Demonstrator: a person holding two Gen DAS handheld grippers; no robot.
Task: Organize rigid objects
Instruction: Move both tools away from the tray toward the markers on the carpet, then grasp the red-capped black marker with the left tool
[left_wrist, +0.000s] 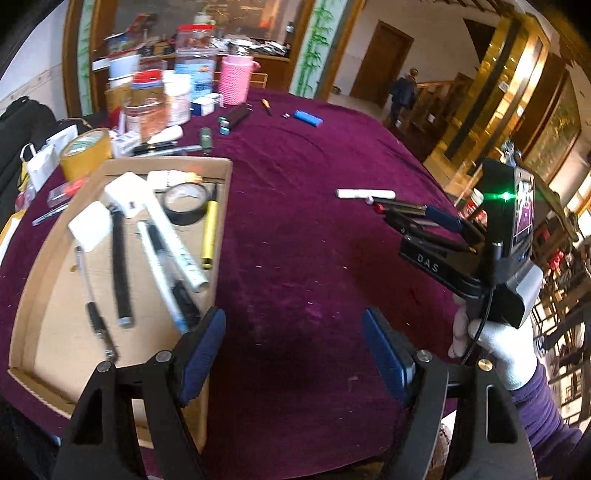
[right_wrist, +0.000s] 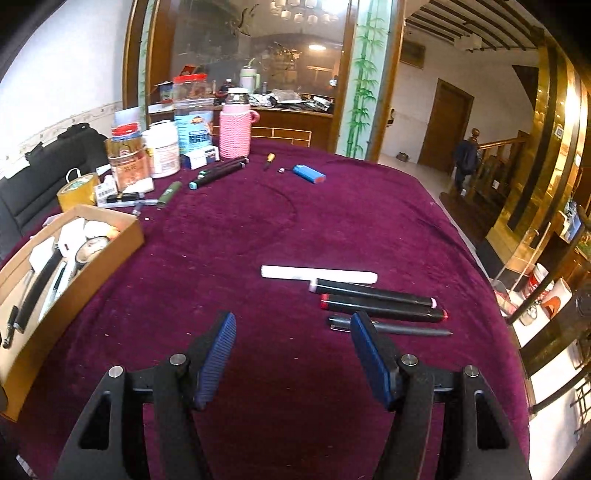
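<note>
A cardboard tray on the purple tablecloth holds pens, markers, a tape roll and white items; it also shows at the left of the right wrist view. My left gripper is open and empty beside the tray's right wall. My right gripper is open and empty, just short of a row of items: a white tube, two black markers and a grey pen. In the left wrist view the right gripper hovers by that row.
Jars, a pink-wrapped bottle, a tape roll, markers, a small screwdriver and a blue lighter crowd the far side of the table. The table edge drops off at the right.
</note>
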